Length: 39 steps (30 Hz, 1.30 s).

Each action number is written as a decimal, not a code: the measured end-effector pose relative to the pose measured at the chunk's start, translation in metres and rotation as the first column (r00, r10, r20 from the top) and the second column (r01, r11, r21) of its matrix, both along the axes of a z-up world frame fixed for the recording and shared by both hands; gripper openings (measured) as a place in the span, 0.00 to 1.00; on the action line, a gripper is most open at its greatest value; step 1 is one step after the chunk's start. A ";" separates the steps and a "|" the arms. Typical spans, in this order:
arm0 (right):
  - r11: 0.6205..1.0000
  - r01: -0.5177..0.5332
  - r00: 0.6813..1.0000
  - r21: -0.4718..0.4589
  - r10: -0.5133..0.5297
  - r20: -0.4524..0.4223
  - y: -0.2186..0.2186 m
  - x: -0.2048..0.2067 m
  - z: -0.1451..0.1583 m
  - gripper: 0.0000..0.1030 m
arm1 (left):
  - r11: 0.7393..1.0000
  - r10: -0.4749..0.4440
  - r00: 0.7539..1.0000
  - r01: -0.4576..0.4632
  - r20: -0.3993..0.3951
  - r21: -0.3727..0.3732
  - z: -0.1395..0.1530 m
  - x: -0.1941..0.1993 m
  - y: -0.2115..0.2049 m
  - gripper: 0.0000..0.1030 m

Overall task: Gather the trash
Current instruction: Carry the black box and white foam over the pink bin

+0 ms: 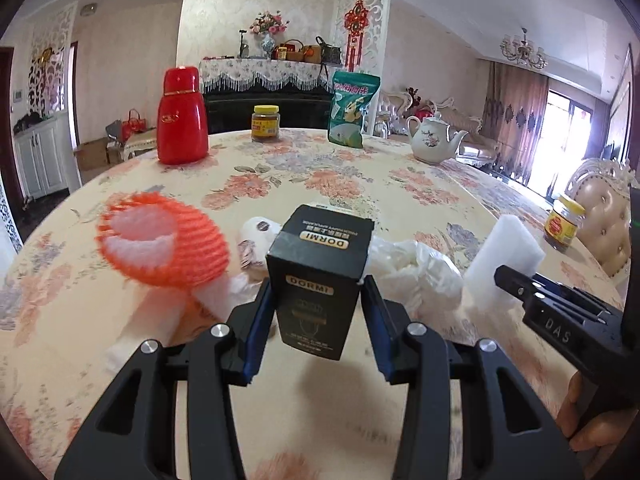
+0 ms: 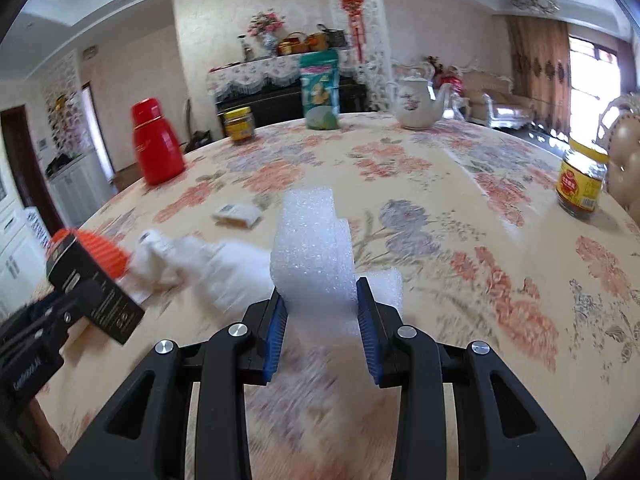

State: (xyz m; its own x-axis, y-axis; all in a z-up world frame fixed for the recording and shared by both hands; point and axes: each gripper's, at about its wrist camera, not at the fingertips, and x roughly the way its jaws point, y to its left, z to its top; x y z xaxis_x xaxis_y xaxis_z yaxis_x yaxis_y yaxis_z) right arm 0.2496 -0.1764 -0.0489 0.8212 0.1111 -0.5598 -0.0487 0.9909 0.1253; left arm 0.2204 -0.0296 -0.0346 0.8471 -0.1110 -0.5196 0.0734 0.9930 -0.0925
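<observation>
My left gripper (image 1: pixel 318 304) is shut on a black DORMI carton (image 1: pixel 320 276) and holds it above the floral tablecloth; the carton also shows at the left of the right wrist view (image 2: pixel 94 296). My right gripper (image 2: pixel 322 308) is shut on a white foam block (image 2: pixel 312 248), also seen at the right of the left wrist view (image 1: pixel 502 256). On the table lie an orange foam fruit net (image 1: pixel 160 240), a crumpled white plastic bag (image 1: pixel 416 268), a small white wrapper roll (image 1: pixel 256 236) and a flat packet (image 2: pixel 236 214).
A red thermos (image 1: pixel 182 116), a yellow-lidded jar (image 1: pixel 265 124), a green snack bag (image 1: pixel 352 110) and a white teapot (image 1: pixel 434 140) stand along the table's far side. Another jar (image 2: pixel 582 182) stands near the right edge, beside a padded chair (image 1: pixel 604 216).
</observation>
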 end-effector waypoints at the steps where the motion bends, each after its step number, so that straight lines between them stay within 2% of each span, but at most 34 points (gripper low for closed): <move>1: 1.000 -0.015 1.000 -0.004 0.015 0.003 0.004 -0.006 0.002 0.32 | 1.000 0.002 1.000 -0.002 -0.004 0.001 0.001 -0.008 0.003 0.41; 9: 0.994 -0.112 0.994 -0.012 0.112 0.012 0.029 -0.050 0.012 0.32 | 0.999 0.015 1.000 -0.014 -0.013 0.038 -0.001 -0.056 0.025 0.42; 12: 0.988 -0.156 0.988 -0.005 0.156 0.012 0.039 -0.066 0.014 0.32 | 0.999 0.018 1.000 -0.018 -0.003 0.029 0.001 -0.073 0.034 0.42; 18: 0.967 -0.251 0.967 -0.035 0.253 0.038 0.067 -0.095 0.022 0.32 | 0.998 0.050 0.998 -0.052 0.050 0.043 0.007 -0.110 0.051 0.42; 26: 0.928 -0.367 0.928 -0.065 0.370 0.050 0.104 -0.115 0.028 0.32 | 0.990 0.128 0.990 -0.131 0.064 0.047 0.006 -0.146 0.083 0.42; 30: 0.899 -0.431 0.899 -0.076 0.436 0.055 0.128 -0.121 0.032 0.32 | 0.980 0.186 0.980 -0.190 0.069 0.056 0.005 -0.167 0.108 0.42; 33: 0.865 -0.495 0.865 -0.081 0.499 0.047 0.152 -0.124 0.034 0.32 | 0.967 0.243 0.967 -0.248 0.075 0.066 0.004 -0.182 0.132 0.42; 37: 0.807 -0.583 0.808 -0.093 0.587 0.036 0.191 -0.129 0.036 0.32 | 0.945 0.313 0.945 -0.320 0.090 0.068 0.008 -0.203 0.164 0.42; 39: 0.764 -0.639 0.765 -0.091 0.643 0.035 0.217 -0.135 0.039 0.32 | 0.931 0.353 0.930 -0.360 0.102 0.063 0.011 -0.217 0.180 0.42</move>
